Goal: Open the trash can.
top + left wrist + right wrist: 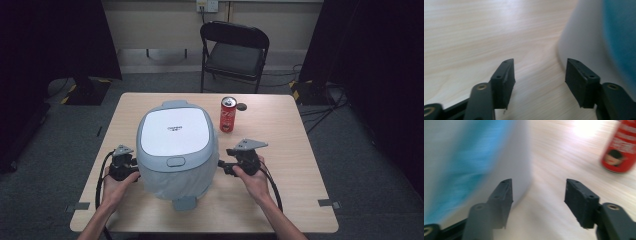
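On the wooden worktop (280, 150), near its middle, a large grey-and-white rice cooker (175, 145) is seen, lid shut, a latch button at the front of the lid. It is taken as the landmark.

- Left of the cooker, at its lower flank: the left hand-held gripper (134, 167), held in the person's left hand (114, 187). In the left gripper view its jaws are spread partway, with bare wood between them; the cooker's pale wall (579, 45) lies just beside the right-hand pad (579, 82). Nothing is gripped.
- Right of the cooker, at about the same level: the right hand-held gripper (222, 165), held in the right hand (255, 180). In the right gripper view the jaws are spread fairly wide, and nothing is held between them; the cooker's side (499, 157) is close by the left-hand pad (504, 197). That view is blurred, so contact cannot be judged.
- Behind and to the right of the cooker: a red drink can (228, 114), upright, apart from the cooker and untouched.
- Beyond the cooker, off the worktop: a black folding chair (234, 47).

Judgement on progress: the work appears to be a two-sided handling of the cooker, and it is read as either just before a hold or just after a release; which of these cannot be told. No grip is in place. The cooker rests flat on the worktop, lid closed. Any lift, shift or opening is judged as not yet done.
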Tool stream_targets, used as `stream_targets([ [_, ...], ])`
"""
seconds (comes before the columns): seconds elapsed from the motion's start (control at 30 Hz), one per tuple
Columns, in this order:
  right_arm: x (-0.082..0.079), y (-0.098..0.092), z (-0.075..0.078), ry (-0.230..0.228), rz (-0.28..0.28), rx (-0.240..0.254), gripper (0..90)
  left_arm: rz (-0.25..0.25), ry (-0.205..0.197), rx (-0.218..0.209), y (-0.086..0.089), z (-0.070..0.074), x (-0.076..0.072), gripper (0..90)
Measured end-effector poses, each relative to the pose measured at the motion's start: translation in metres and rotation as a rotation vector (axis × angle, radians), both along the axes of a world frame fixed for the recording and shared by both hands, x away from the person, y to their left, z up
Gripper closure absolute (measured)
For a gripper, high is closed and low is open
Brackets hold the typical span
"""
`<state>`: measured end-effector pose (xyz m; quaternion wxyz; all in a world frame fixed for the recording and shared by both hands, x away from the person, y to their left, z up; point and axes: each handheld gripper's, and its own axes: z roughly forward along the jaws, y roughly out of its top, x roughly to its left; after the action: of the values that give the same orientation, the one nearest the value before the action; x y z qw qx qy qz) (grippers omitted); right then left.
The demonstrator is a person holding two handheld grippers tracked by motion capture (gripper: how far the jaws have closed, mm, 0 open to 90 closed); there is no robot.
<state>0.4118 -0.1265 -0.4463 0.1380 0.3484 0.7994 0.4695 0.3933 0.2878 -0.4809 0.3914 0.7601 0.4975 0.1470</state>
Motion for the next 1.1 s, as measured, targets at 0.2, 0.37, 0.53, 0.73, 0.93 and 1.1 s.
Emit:
stream_targets([
  [0.2, 0.041, -0.022, -0.005, 0.003, -0.100, -0.019, 23.4, -0.002, 0.008, 0.083, 0.014, -0.013, -0.006, 27.6],
  [0.37, 0.081, -0.018, 0.001, -0.003, -0.117, -0.047, 16.8, -0.016, -0.029, 0.117, 0.009, -0.016, -0.009, 25.3],
  [0.53, 0.113, -0.013, 0.000, 0.004, -0.143, -0.040, 15.9, -0.031, -0.065, 0.156, 0.006, -0.019, -0.011, 23.2],
  [0.73, 0.144, -0.014, -0.016, -0.006, -0.187, -0.047, 16.3, -0.039, -0.075, 0.152, 0.007, -0.020, -0.010, 22.1],
  [0.93, 0.157, -0.009, -0.017, -0.038, -0.202, -0.045, 18.6, -0.031, -0.074, 0.149, 0.006, -0.021, -0.010, 21.0],
  [1.1, 0.169, -0.008, -0.020, -0.044, -0.203, -0.054, 23.8, -0.032, -0.075, 0.150, 0.006, -0.021, -0.010, 21.0],
])
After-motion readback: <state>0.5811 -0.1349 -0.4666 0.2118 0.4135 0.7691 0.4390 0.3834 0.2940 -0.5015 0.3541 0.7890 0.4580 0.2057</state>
